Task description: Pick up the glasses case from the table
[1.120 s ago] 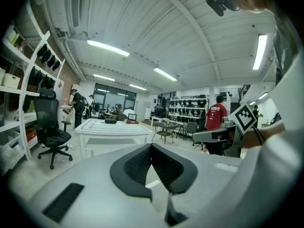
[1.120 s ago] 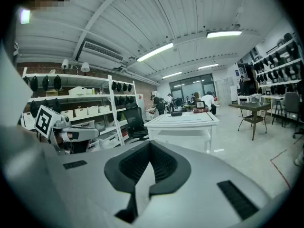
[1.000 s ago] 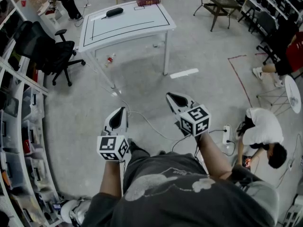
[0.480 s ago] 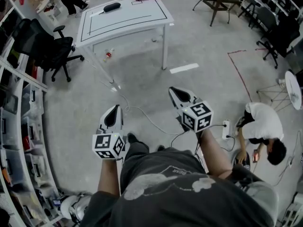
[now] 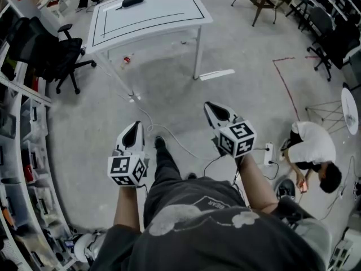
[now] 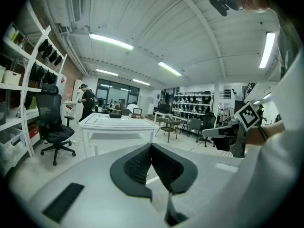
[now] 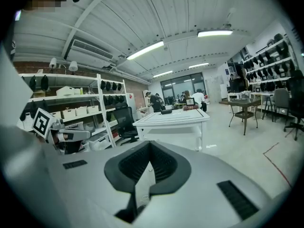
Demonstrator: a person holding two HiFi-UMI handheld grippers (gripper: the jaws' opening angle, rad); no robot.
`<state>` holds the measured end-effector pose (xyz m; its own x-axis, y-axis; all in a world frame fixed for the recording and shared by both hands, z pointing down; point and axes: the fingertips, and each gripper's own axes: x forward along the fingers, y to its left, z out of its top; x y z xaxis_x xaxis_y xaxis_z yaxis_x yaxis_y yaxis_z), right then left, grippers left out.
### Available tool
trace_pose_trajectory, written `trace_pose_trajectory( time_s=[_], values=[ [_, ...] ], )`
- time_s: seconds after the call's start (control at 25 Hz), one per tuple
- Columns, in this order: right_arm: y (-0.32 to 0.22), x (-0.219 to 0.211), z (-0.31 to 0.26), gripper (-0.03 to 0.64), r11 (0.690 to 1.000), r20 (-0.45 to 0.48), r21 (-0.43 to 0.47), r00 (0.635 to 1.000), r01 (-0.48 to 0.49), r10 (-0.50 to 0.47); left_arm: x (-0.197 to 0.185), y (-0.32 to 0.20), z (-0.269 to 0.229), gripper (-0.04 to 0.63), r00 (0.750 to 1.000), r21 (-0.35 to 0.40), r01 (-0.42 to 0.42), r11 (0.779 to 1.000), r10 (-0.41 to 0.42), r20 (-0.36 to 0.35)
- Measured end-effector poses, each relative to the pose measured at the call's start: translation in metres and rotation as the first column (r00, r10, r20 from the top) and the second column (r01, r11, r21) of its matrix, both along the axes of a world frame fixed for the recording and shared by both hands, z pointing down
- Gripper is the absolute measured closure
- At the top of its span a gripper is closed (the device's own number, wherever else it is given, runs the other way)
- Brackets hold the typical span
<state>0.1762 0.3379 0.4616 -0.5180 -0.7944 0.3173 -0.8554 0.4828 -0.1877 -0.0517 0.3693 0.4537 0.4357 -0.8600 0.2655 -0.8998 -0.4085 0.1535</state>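
Moved: counter (image 5: 152,13) has slid toward the top of the head view and looks a little larger. My leg now steps out between the two tools, and both sit slightly lower in frame.
Left hand-held gripper (image 5: 133,127): jaws pressed together, nothing between them.
Right hand-held gripper (image 5: 211,109): same, pads meet, empty.
Glasses case (image 5: 129,0): dark, lying flat near the counter's far-left corner, just inside the far edge. Well apart from both tools, untouched.
Stage: my read is approach only; the reach hasn't started.
Risk 1: white cable (image 5: 169,140) runs across the floor right in my path, so a caught foot would jolt both tools.
Risk 2: the jaws need opening before contact. Arriving closed would shove the case, and it's close enough to the far edge to slide off.
Risk 3: the case sits on the far side, so it's a long reach over the near edge or a walk round. The office chair (image 5: 53,55) crowds the left edge.
Risk 4: the case looks smooth and rounded, so an off-centre pinch could squirt it out.
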Motion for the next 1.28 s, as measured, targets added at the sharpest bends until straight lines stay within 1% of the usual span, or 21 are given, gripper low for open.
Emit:
trace_pose_trajectory(
  time_s=[0.12,0.32,0.48,0.6,0.72,0.84,0.96,1.08,1.28],
  values=[
    [-0.034,-0.003,0.009,0.617,1.000,-0.016,-0.024,1.000,-0.019,0.018,-0.009,-0.041,0.007,0.594,1.000,-0.012,-0.009,1.000,0.009,-0.003],
    [-0.110,-0.015,0.012,0.617,0.996,-0.018,-0.039,0.997,-0.076,0.075,-0.026,-0.121,0.008,0.594,0.999,-0.015,-0.032,0.999,0.032,-0.017],
    [-0.176,-0.039,0.008,0.617,0.993,-0.017,-0.050,0.994,-0.105,0.104,-0.048,-0.187,0.006,0.594,0.998,-0.026,-0.063,0.998,0.062,-0.012],
    [-0.223,-0.062,0.003,0.617,0.991,-0.014,-0.050,0.992,-0.125,0.124,-0.070,-0.233,0.008,0.594,0.997,-0.047,-0.080,0.996,0.078,-0.028],
    [-0.264,-0.086,-0.003,0.617,0.989,-0.006,-0.044,0.990,-0.139,0.139,-0.089,-0.274,0.004,0.593,0.994,-0.050,-0.101,0.994,0.099,-0.042],
    [-0.294,-0.106,-0.007,0.617,0.988,-0.007,-0.038,0.989,-0.146,0.146,-0.103,-0.303,0.005,0.594,0.991,-0.051,-0.121,0.991,0.117,-0.067],
    [-0.312,-0.122,-0.003,0.617,0.989,-0.020,-0.040,0.990,-0.141,0.140,-0.116,-0.325,0.012,0.594,0.990,-0.058,-0.121,0.991,0.116,-0.084],
    [-0.328,-0.127,0.002,0.617,0.988,-0.040,-0.044,0.989,-0.145,0.143,-0.125,-0.341,0.017,0.593,0.989,-0.062,-0.118,0.991,0.112,-0.097],
    [-0.355,-0.129,0.003,0.617,0.988,-0.041,-0.039,0.988,-0.147,0.146,-0.134,-0.365,0.021,0.593,0.990,-0.068,-0.113,0.991,0.106,-0.098]
  ],
)
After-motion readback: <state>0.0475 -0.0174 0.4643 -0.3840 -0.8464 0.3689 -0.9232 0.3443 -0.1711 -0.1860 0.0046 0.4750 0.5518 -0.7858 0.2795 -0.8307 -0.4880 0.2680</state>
